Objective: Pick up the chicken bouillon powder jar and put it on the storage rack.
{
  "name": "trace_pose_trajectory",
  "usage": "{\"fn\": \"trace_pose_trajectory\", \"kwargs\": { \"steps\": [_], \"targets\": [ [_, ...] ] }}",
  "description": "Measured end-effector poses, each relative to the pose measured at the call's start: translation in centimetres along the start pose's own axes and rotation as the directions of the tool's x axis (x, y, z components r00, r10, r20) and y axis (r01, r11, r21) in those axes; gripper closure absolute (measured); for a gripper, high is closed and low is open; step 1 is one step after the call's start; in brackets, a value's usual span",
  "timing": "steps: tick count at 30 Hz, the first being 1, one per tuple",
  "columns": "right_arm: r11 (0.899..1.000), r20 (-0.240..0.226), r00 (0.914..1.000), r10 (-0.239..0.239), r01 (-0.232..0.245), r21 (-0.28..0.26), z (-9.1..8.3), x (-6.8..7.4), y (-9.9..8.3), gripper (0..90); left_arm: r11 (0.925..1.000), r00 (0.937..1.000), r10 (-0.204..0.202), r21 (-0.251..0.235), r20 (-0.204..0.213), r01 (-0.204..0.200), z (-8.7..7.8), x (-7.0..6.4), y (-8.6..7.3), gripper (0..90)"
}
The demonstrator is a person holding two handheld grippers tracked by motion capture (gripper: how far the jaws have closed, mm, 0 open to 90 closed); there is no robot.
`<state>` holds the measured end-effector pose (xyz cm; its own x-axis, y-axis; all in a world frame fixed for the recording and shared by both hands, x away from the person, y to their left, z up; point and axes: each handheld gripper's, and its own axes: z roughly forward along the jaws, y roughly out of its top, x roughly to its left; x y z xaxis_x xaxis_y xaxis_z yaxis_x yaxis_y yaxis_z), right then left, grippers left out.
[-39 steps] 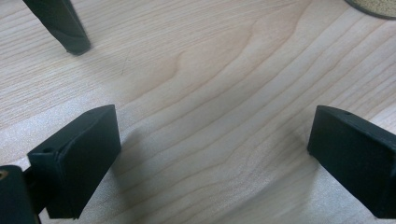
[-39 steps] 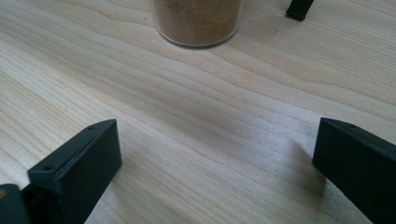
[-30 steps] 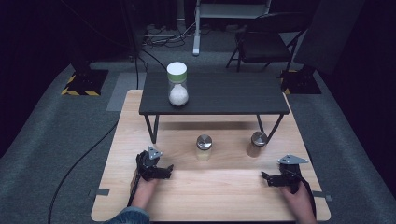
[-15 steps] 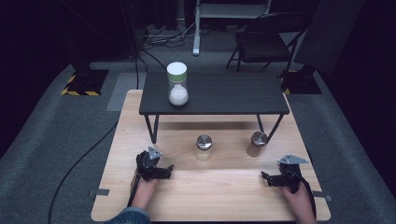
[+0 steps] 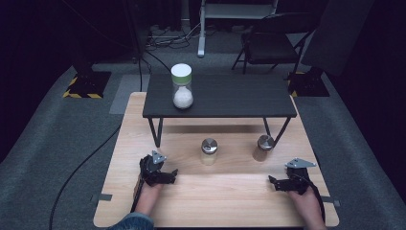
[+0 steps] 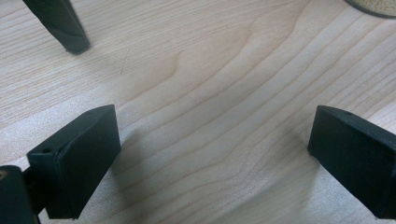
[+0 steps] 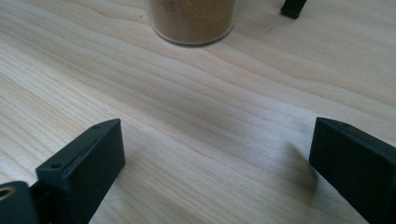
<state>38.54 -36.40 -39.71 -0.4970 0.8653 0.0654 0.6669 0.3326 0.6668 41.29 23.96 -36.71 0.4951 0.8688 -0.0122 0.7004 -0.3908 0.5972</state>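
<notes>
Both grippers rest on the wooden tabletop, nothing held. My left gripper has its jaws spread wide over bare wood; my right gripper is likewise spread and empty.

Step in hand, as I judge it: the start, before any reach. Nearest things are two metal-capped shakers standing just in front of the small black shelf: the pale shaker at centre, the brown shaker toward my right. Next move likely calls for my right gripper to go forward, jaws straddling the brown shaker's body, then close.

The high view gives the layout, plus a green-lidded jar on the shelf. The right gripper view shows the brown shaker's glass base ahead and left of centre.
</notes>
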Motion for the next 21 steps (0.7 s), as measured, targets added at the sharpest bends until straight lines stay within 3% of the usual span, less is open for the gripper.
{"fn": "trace_pose_trajectory", "kwargs": {
  "steps": [3,4,5,7,8,10,12,14,15,16,20,21],
  "targets": [
    [0.999,0.006,1.0,-0.003,0.003,-0.055,-0.6,0.1,-0.6,3.2,1.0,1.0,-0.001,0.0,0.0,0.001,0.0,0.0,0.0,2.3],
    [0.994,0.017,0.9998,-0.007,0.009,-0.112,-1.3,0.3,-1.1,3.2,1.0,1.0,0.0,0.0,0.0,0.0,0.0,0.0,0.0,2.3],
    [0.994,0.017,0.9998,-0.007,0.009,-0.112,-1.3,0.3,-1.1,3.2,1.0,1.0,0.0,0.0,0.0,0.0,0.0,0.0,0.0,2.3],
    [0.983,0.019,0.9997,-0.018,0.021,-0.184,-2.0,0.5,-1.7,3.2,1.0,1.0,0.0,0.0,0.0,0.0,0.0,0.0,0.0,2.3],
    [0.983,0.019,0.9997,-0.018,0.021,-0.184,-2.0,0.5,-1.7,3.2,1.0,1.0,0.0,0.0,0.0,0.0,0.0,0.0,0.0,2.3],
    [0.97,0.024,0.9993,-0.028,0.033,-0.24,-2.7,0.8,-2.1,3.2,1.0,1.0,0.004,-0.003,0.002,-0.004,0.0,0.0,0.0,2.3],
    [0.967,0.024,0.9993,-0.028,0.033,-0.254,-2.8,0.9,-2.2,3.2,1.0,1.0,0.004,-0.003,0.002,-0.004,0.0,0.0,0.0,2.3],
    [0.952,0.026,0.999,-0.038,0.044,-0.304,-3.5,1.1,-2.6,3.2,1.0,1.0,0.004,-0.003,0.002,-0.004,0.0,0.0,0.0,2.3],
    [0.952,0.026,0.999,-0.038,0.044,-0.304,-3.5,1.1,-2.6,3.2,1.0,1.0,0.004,-0.003,0.002,-0.004,0.0,0.0,0.0,2.3],
    [0.94,0.029,0.9985,-0.046,0.053,-0.338,-3.9,1.3,-2.8,3.2,1.0,1.0,0.004,-0.003,0.002,-0.004,0.0,0.0,0.0,2.3],
    [0.91,0.042,0.9971,-0.063,0.075,-0.408,-4.6,1.7,-3.5,3.2,1.0,1.0,0.004,-0.003,0.002,-0.004,0.0,0.0,0.0,2.3],
    [0.91,0.042,0.9971,-0.063,0.075,-0.408,-4.6,1.7,-3.5,3.2,1.0,1.0,0.004,-0.003,0.002,-0.004,0.0,0.0,0.0,2.3]
  ]
}}
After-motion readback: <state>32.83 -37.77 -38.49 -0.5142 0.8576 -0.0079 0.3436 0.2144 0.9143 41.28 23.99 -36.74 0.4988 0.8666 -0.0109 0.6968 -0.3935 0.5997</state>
